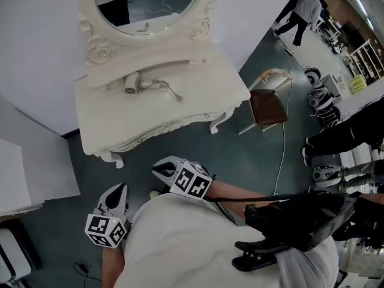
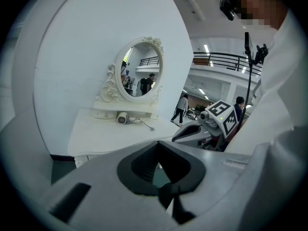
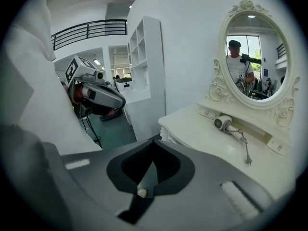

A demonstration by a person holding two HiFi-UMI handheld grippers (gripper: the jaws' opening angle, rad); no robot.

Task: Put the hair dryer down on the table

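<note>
The white hair dryer (image 1: pixel 137 84) lies on its side on the white dressing table (image 1: pixel 162 116), at the foot of the oval mirror (image 1: pixel 150 5), its cord and plug (image 1: pixel 177 95) trailing to the right. It also shows in the left gripper view as the hair dryer (image 2: pixel 123 118) and in the right gripper view as the hair dryer (image 3: pixel 225 123). Both grippers are held close to the person's body, well short of the table. The left gripper (image 1: pixel 120 192) and right gripper (image 1: pixel 161 170) are shut with nothing between their jaws.
A chair with a brown seat (image 1: pixel 267 107) stands right of the table, and a cable (image 1: pixel 283 155) runs across the floor beside it. A white cabinet (image 1: pixel 24 173) is at the left. People's legs (image 1: pixel 342 137) and equipment crowd the right side.
</note>
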